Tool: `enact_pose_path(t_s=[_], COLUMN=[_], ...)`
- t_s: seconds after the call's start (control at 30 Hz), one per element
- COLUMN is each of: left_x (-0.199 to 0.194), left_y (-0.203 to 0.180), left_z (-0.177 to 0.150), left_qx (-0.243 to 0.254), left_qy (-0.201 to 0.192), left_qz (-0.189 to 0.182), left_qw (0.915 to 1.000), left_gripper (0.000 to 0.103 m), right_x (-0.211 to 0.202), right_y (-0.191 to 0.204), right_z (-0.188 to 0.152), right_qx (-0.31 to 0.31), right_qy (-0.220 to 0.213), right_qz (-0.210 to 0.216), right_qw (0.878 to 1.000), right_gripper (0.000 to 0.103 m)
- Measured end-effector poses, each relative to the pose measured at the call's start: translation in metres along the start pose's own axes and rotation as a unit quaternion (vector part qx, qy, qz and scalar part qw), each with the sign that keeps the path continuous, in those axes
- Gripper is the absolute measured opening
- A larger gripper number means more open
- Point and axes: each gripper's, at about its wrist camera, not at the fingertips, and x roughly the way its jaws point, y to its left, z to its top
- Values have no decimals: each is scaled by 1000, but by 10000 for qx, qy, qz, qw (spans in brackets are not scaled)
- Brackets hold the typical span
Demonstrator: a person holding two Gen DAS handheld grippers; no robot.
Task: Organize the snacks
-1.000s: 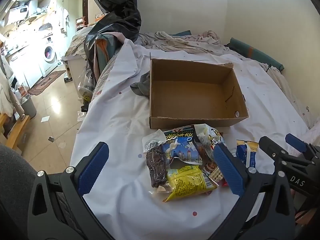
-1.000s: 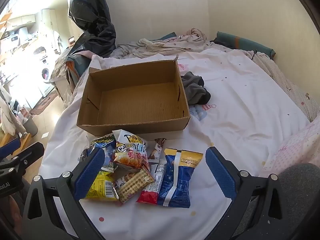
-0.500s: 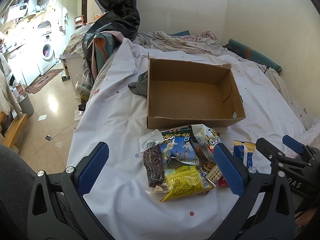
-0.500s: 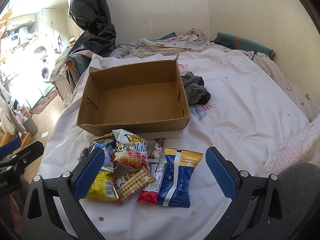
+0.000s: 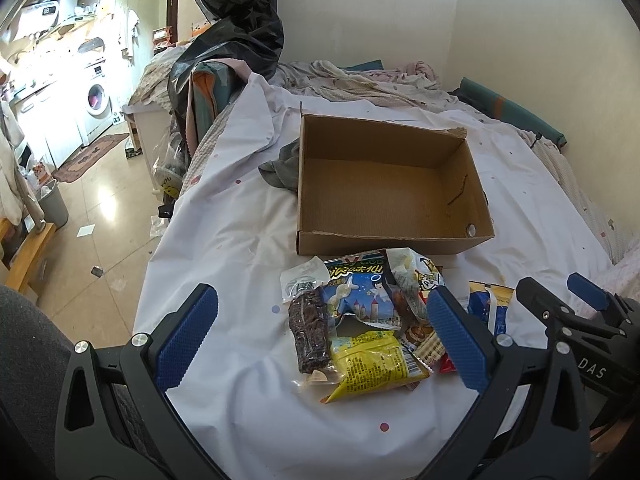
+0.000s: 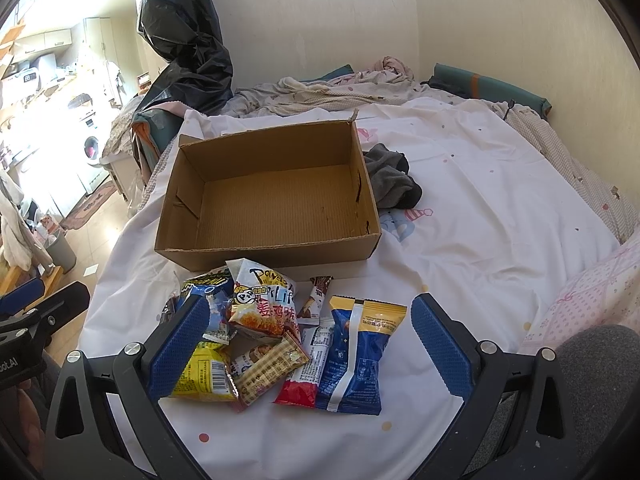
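Lengthwise, the blue-and-yellow snack packet (image 6: 356,354) points toward the cardboard box (image 6: 272,254); both grippers' jaws gape, empty.

Box (image 6: 276,204): matt brown corrugated cardboard, ribbed floor, rough torn rims. Snacks: glossy crinkled plastic film, e.g. yellow pack (image 5: 372,360), blue pack (image 6: 354,356), clear wrapper on dark bar (image 5: 310,332). Sheet (image 6: 480,216): white matt cloth, dotted, creased. Grey cloth (image 6: 390,180): soft, matt. Bin bag (image 5: 236,28): black shiny plastic. Left hand-held gripper (image 5: 322,334) and right hand-held gripper (image 6: 312,346): matt black plastic frames, blue knurled rubbery pads (image 5: 458,340), bright metal screws. Floor (image 5: 100,216): glossy tile.
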Motion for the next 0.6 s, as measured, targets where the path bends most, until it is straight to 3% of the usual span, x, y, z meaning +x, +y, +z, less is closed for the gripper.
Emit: enact_pose_path(t_s=[0.6], left_x=[0], left_y=[1], left_z=[0], left_qx=[13], left_qy=[-2], left_qz=[2], left_qw=[10000], left_gripper=[103], right_x=[0], right_y=[0], right_z=[0], right_qx=[-6], right_qy=[-3], right_qz=[-1], right_qw=[10000], right_gripper=[103])
